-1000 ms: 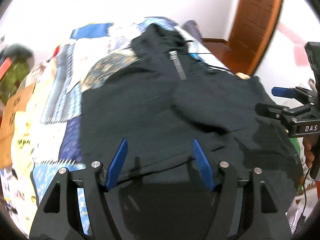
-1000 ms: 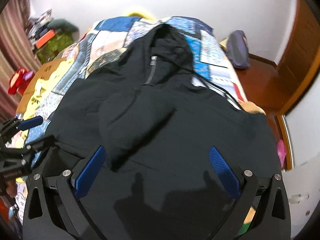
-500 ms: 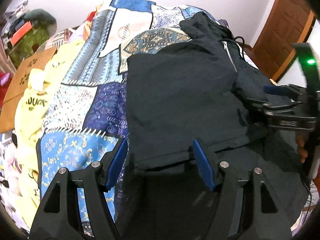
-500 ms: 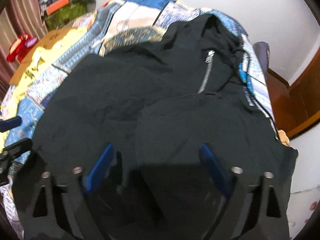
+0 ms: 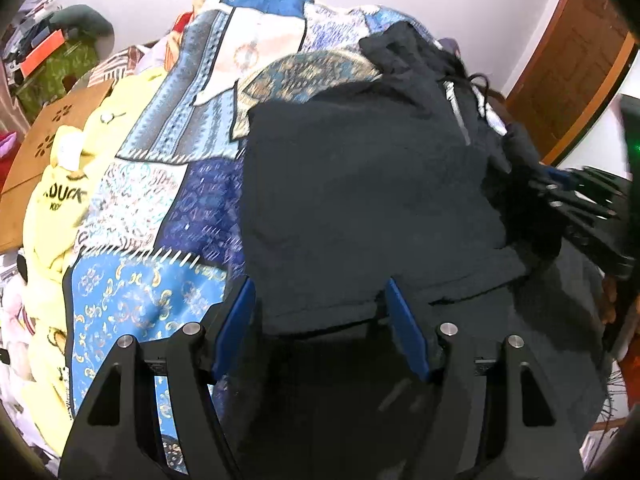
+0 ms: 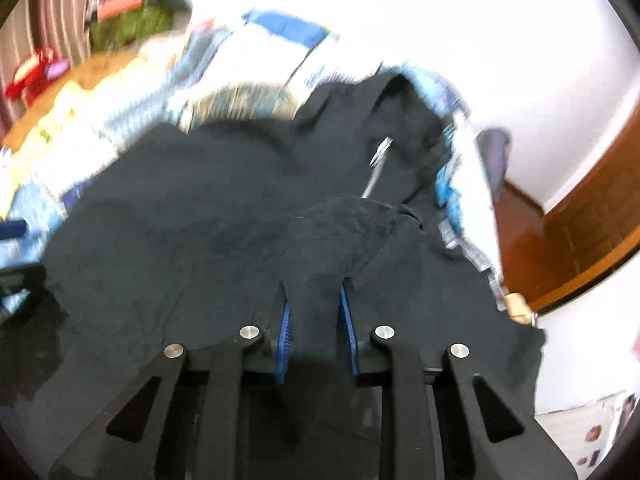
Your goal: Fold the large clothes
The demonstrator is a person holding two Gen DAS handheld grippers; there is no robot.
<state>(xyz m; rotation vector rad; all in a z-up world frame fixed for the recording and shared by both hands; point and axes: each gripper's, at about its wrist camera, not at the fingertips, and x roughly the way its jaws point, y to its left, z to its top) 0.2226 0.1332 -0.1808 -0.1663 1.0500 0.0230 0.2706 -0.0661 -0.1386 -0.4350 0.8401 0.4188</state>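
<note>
At the far left of your left wrist view, a yellow garment (image 5: 60, 204) with dark lettering is lying along the edge of the bed, with a brown cardboard sheet (image 5: 52, 128) beside it. Next to them, the blue patchwork bedspread (image 5: 152, 184) is covering the mattress. Moving right, the black hoodie (image 5: 360, 184) is lying spread on that bedspread, its hood toward the wall and its silver zipper (image 5: 456, 110) showing near the collar.

Your left gripper (image 5: 320, 312) is hovering over the hoodie's near hem with its blue pads (image 5: 236, 320) spread wide apart, gripping nothing; a folded edge of black fabric is lying between and just beyond them. Farther right in the same view, your right gripper (image 5: 576, 204) is showing as a dark blur over the hoodie's right side, and the wooden door (image 5: 576, 68) is standing behind it.

In your right wrist view, which is blurred, the bedspread (image 6: 120, 120) is showing on the left and the hoodie (image 6: 200, 216) is filling the middle. Your right gripper (image 6: 316, 320) is pinching a raised ridge of the black fabric, its blue pads (image 6: 346, 320) pressed close on either side of the cloth. The zipper (image 6: 378, 168) is running up beyond that ridge. At the right, the wooden door (image 6: 592, 224) is meeting the white wall.
</note>
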